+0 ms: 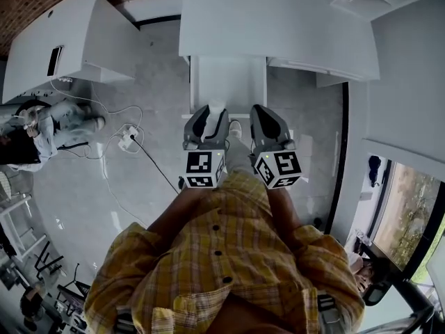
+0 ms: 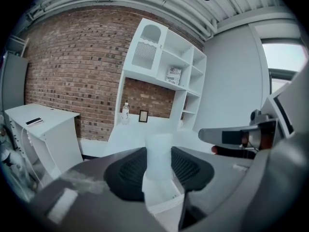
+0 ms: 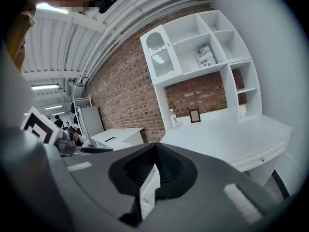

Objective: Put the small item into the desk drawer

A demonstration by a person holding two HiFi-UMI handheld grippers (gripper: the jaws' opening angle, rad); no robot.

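– Where is the small item?
– The pale translucent white block is pinched between the dark ribbed pads of the left gripper. It is held at the near edge of the open white drawer, which juts out from under the white desk.
– Which way does it lie?
– Upright. In the left gripper view its long axis runs vertically across the pads, with the top end rising above them and the bottom end toward the drawer.
– And the right gripper?
– Just beside the left one, on its right, with its jaws pressed together and nothing between them.
– Beyond the desk?
– A red brick wall on the far side, with white shelving above the desktop.
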